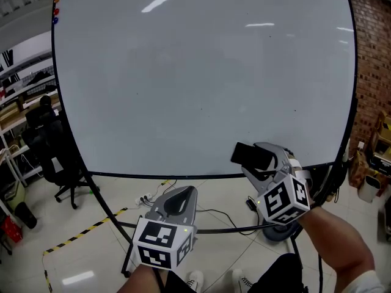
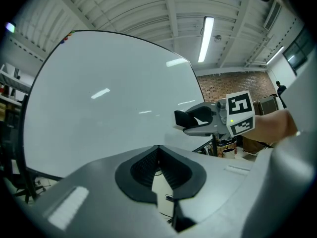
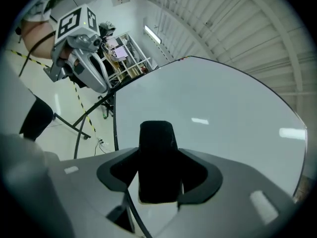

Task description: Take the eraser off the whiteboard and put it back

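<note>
"Right gripper point(image 1: 259, 159), item one: how was it logged?"

"Jaws partway apart and clamped on the eraser point(image 1: 247, 154), one black block. In the right gripper view the pads point(image 3: 200, 180) pressed on both sides of the eraser point(image 3: 156, 138), and its end stuck out past them. Marker cube point(image 1: 283, 201) entered just below, lower right of the head view."

"Item two, eraser: where was it?"

"Lower right of the head view, in front of the whiteboard point(image 1: 201, 72) and just above the board's bottom edge. Whether it touched the board could not be told. The left gripper view listed it right of centre point(image 2: 182, 119), at the front of the right gripper point(image 2: 195, 120)."

"Item three, left gripper point(image 1: 182, 195)?"

"Bottom centre of the head view, below the board's edge. Jaws closed together with nothing between them, as its own view showed point(image 2: 158, 150). It also appeared at the upper left of the right gripper view point(image 3: 84, 63)."

"Item four, surroundings?"

"Office chair point(image 1: 58, 157) at the left edge. Yellow-and-black floor tape point(image 1: 85, 229) at lower left. Brick wall point(image 1: 372, 60) at the right edge. Coloured magnets point(image 1: 56, 8) at the board's upper left corner."
</note>
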Demonstrator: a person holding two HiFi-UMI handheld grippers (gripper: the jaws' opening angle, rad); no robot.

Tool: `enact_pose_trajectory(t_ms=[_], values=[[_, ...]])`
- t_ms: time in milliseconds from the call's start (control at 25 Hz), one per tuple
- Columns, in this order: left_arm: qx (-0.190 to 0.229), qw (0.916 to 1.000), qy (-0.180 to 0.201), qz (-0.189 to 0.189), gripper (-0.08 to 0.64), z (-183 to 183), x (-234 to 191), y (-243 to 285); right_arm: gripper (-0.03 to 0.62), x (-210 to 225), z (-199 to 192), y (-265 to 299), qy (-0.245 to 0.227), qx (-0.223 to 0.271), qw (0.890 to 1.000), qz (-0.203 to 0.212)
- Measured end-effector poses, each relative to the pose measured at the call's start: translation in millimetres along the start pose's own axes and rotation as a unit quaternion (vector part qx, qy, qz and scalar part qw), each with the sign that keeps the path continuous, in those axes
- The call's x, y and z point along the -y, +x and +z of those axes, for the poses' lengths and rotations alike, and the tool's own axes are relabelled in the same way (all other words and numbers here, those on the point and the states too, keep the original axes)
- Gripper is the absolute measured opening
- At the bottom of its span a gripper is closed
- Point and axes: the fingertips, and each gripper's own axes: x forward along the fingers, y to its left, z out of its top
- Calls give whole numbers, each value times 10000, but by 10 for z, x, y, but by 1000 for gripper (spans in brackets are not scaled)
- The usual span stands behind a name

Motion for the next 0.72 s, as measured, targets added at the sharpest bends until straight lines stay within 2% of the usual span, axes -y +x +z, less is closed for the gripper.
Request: enact_pose_trajectory(t_ms=[200,520,720], values=[[-12,10000,-35,4,17,-30,-7,-15,241,78,77,232,576,42,9983,27],[-67,10000,-30,-38,18,-82,-11,-10,241,110,154,658,301,143,9988,-365],[-70,10000,-19,-38,17,-106,-27,-19,241,186,180,791,610,124,9975,-334]])
